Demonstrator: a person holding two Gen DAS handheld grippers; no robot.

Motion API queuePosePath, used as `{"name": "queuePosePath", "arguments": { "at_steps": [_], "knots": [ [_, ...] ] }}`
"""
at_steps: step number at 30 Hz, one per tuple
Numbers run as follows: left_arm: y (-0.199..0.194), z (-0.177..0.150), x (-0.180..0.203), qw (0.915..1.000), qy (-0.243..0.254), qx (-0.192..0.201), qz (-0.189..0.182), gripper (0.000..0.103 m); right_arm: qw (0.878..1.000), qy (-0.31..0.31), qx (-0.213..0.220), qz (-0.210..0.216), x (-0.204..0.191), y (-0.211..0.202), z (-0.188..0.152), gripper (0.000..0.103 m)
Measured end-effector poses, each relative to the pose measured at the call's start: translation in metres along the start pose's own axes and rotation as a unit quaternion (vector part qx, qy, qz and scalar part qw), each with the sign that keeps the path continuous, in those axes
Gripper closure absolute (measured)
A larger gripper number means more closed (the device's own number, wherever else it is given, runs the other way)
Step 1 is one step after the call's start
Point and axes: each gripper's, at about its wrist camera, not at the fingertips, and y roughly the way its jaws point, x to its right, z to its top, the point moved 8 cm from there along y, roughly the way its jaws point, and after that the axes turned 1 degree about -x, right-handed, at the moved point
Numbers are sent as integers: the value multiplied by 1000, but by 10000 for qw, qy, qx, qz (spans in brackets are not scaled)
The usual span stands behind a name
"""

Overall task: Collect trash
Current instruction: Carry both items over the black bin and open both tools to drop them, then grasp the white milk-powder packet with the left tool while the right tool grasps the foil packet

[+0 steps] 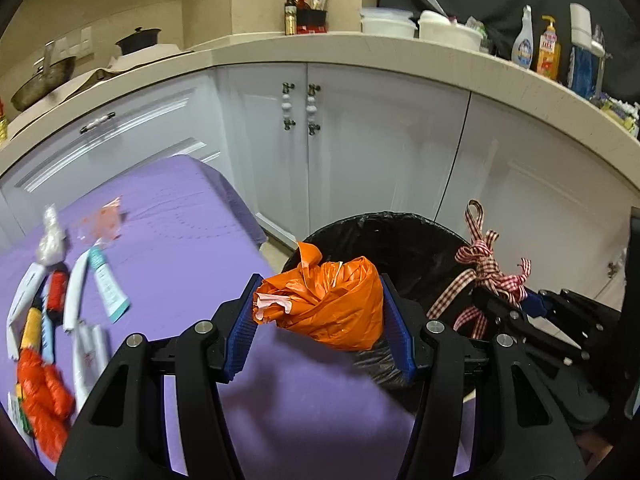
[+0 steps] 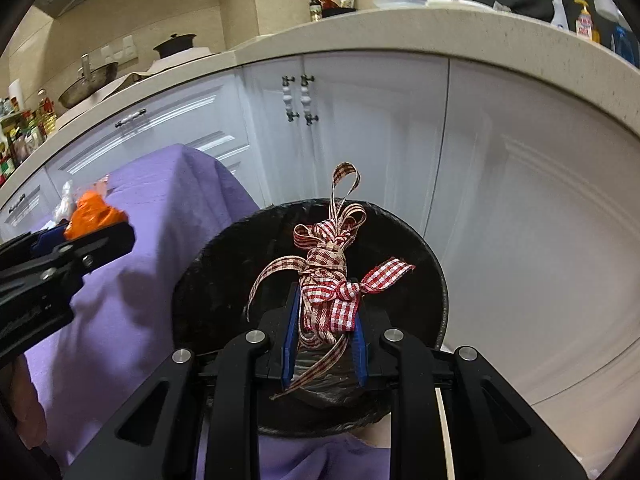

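My left gripper (image 1: 320, 312) is shut on a crumpled orange plastic bag (image 1: 332, 300) and holds it at the table's right edge, beside the black-lined trash bin (image 1: 384, 236). My right gripper (image 2: 326, 320) is shut on a bundle of red-and-white checked ribbon (image 2: 328, 280) and holds it above the bin's opening (image 2: 224, 264). The ribbon (image 1: 488, 268) and right gripper also show in the left wrist view, over the bin. The orange bag (image 2: 90, 212) shows at the left in the right wrist view.
A purple-covered table (image 1: 180, 240) holds several pieces of trash at its left: tubes (image 1: 108, 284), a crumpled red wrapper (image 1: 44, 400), a clear bag (image 1: 50, 236) and a pink wrapper (image 1: 106, 220). White cabinets (image 1: 360, 152) and a cluttered countertop (image 1: 360, 46) stand behind.
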Motion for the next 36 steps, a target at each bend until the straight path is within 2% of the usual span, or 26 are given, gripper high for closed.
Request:
{"name": "queuePosePath", "arguments": {
  "at_steps": [4,5,6,8,10,18,25,29,36],
  "knots": [
    [20,2,9,9998,87,-196,5,47,10000,35,-82,33,5,13,1,79],
    [24,1,10,9996,111,-249,2,47,9999,44,-90,35,6,15,2,77],
    [29,1,11,9995,127,-300,15,46,9999,60,-95,27,8,18,2,73],
    [34,1,13,9991,134,-393,3,45,9999,108,-48,-20,11,21,4,56],
    [37,1,11,9990,91,-436,9,41,9999,136,-7,-39,12,21,6,51],
    [29,6,6,9995,-5,-309,69,33,9998,151,108,-75,16,10,12,50],
    [-1,4,-3,9999,31,-39,147,32,9995,175,254,-59,6,-11,14,48],
    [-26,0,-22,9996,-99,98,228,31,9994,115,337,37,-11,-23,15,47],
    [-75,-25,-78,9967,-443,249,631,29,9983,-120,437,377,-62,-44,11,45]
  ]
}}
